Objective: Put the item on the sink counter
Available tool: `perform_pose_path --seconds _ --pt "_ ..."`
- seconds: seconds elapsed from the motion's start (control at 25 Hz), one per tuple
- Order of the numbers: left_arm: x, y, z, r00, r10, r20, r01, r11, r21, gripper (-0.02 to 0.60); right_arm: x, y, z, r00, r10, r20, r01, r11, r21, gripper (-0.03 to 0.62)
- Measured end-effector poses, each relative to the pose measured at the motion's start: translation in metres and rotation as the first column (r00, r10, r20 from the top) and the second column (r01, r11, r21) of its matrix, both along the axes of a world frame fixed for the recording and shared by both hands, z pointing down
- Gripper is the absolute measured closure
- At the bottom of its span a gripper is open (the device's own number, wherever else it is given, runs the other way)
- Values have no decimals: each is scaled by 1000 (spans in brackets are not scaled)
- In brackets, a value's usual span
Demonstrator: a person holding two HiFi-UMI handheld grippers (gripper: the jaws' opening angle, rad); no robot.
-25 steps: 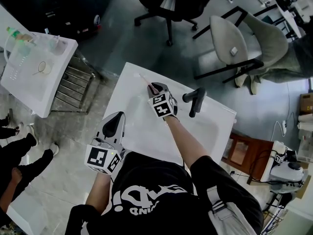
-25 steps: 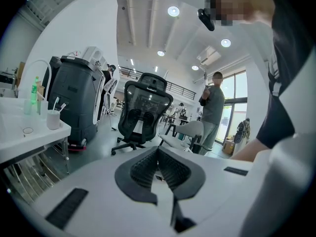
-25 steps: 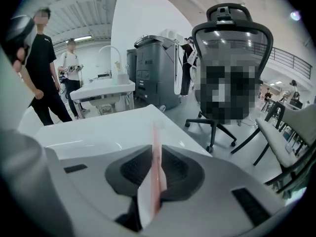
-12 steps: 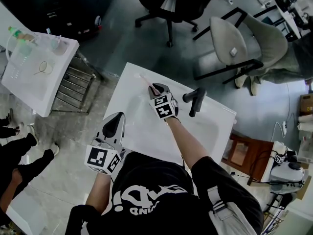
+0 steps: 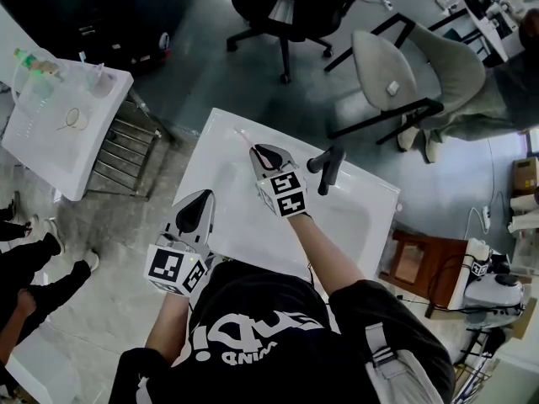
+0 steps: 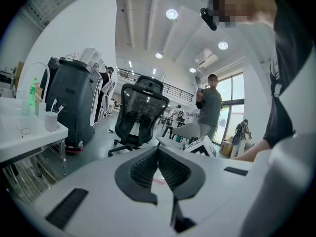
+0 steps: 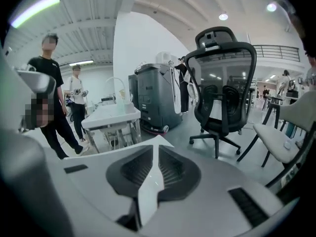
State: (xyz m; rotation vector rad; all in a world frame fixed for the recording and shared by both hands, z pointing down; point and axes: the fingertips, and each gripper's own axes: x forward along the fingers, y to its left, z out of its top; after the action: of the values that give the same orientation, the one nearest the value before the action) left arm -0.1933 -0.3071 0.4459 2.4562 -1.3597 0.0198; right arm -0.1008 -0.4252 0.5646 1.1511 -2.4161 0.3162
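Holding right gripper (image 5: 259,151) low over white sink counter (image 5: 244,225), jaws a sliver apart, empty. Thin pink stick (image 5: 244,138) flat on counter at 11 o'clock, just past tips. At 7 o'clock, left gripper (image 5: 202,200), pressed together.

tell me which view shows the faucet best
The head view. It shows the whole black faucet from above, standing on the white sink counter just beside the right tool. Neither the left nor the right gripper view shows it at all; both look out across the counter into the room.
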Motion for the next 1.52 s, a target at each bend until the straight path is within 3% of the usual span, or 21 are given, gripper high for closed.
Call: perform_pose_path --seconds 0.68,1.08,1.52 --pt "34 37 -42 997 73 -17 -72 994 87 561 28 117 -153 965 -56 258 2 979 203 564" --pt "54 58 -59 994 109 -17 -106 986 128 561 46 171 -183 939 -106 326 -1 950 311 574" --pt "62 65 -63 995 99 -11 -97 986 139 560 57 181 -179 930 -79 358 -39 950 311 576"
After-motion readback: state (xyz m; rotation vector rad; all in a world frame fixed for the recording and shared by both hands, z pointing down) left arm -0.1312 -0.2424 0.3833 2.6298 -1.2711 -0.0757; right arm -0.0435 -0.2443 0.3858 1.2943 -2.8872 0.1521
